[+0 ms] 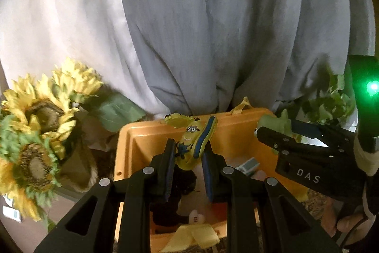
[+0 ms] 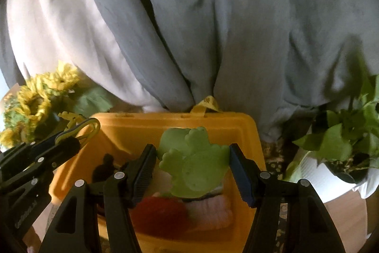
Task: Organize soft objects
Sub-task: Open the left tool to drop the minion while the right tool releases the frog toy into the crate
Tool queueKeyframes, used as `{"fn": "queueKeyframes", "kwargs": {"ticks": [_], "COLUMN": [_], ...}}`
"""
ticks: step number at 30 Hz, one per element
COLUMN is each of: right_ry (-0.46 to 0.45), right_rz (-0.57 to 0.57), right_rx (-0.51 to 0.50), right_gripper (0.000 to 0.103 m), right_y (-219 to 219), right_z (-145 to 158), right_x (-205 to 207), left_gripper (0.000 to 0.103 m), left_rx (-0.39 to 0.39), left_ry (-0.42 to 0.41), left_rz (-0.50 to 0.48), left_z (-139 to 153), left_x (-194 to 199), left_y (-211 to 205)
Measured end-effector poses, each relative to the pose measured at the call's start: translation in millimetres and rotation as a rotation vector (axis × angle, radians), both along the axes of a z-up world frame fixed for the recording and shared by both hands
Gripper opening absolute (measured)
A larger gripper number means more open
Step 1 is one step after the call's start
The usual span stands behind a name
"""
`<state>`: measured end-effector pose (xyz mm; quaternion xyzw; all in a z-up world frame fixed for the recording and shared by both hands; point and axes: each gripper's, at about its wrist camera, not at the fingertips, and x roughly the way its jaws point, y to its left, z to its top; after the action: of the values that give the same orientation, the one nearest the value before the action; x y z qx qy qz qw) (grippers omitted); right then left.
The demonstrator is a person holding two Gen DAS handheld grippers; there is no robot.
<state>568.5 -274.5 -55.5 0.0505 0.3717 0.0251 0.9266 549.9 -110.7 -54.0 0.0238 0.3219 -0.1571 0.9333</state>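
Note:
My left gripper (image 1: 189,146) is shut on a yellow banana-shaped plush with a cartoon face (image 1: 191,141), held above an orange bin (image 1: 146,127). In the right wrist view this gripper (image 2: 68,141) comes in from the left with the yellow plush (image 2: 78,127) at its tip. My right gripper (image 2: 192,151) grips a green soft toy (image 2: 194,165) between its pads, over the same bin (image 2: 142,121). From the left wrist view, the right gripper (image 1: 272,134) sits at the bin's right rim. A red soft thing (image 2: 163,210) and a pink one (image 2: 213,208) lie in the bin.
Artificial sunflowers (image 1: 35,115) stand left of the bin, and a leafy plant in a white pot (image 2: 338,141) stands to its right. Grey curtains (image 1: 213,27) and a white curtain (image 1: 59,16) hang right behind. A dark soft item (image 1: 170,205) also lies in the bin.

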Motion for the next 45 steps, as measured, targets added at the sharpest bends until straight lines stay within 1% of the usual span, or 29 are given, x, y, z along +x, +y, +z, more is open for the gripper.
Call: {"fn": "queueKeyframes", "kwargs": {"ticks": [6, 11, 17, 21, 27, 33, 38, 45], "right_ry": [0.093, 0.17, 0.228, 0.241, 0.242, 0.224, 0.195, 0.101], "right_rz": [0.004, 0.017, 0.03, 0.027, 0.024, 0.019, 0.012, 0.002], "right_rx": [0.001, 0.007, 0.004, 0.013, 0.009, 0.004, -0.01, -0.037], "right_gripper": [0.064, 0.064, 0.064, 0.065, 0.066, 0.066, 0.066, 0.066], "right_y": [-2.4, -3.8, -3.3, -4.0, -3.0, -2.4, 0.1, 9.5], "right_z": [-18.1, -32.2, -41.0, -40.6, -37.4, -30.1, -19.7, 10.6], "right_x": [23.3, 42.3, 53.7, 54.4, 51.2, 40.6, 24.0, -19.4], "left_gripper": [0.022, 0.023, 0.023, 0.032, 0.034, 0.034, 0.035, 0.04], "left_rx": [-0.007, 0.021, 0.05, 0.049, 0.042, 0.033, 0.04, 0.039], "left_ry": [0.1, 0.171, 0.24, 0.266, 0.264, 0.246, 0.192, 0.109], "left_rz": [-0.028, -0.065, -0.104, -0.108, -0.097, -0.065, -0.017, 0.035], "left_z": [-19.4, -32.1, -41.4, -44.1, -45.5, -38.8, -23.1, 3.6], "left_x": [28.5, 45.0, 56.8, 59.1, 60.1, 50.7, 32.8, -8.4], "left_y": [-5.5, -14.8, -23.3, -24.8, -23.5, -17.4, -9.2, 9.3]}}
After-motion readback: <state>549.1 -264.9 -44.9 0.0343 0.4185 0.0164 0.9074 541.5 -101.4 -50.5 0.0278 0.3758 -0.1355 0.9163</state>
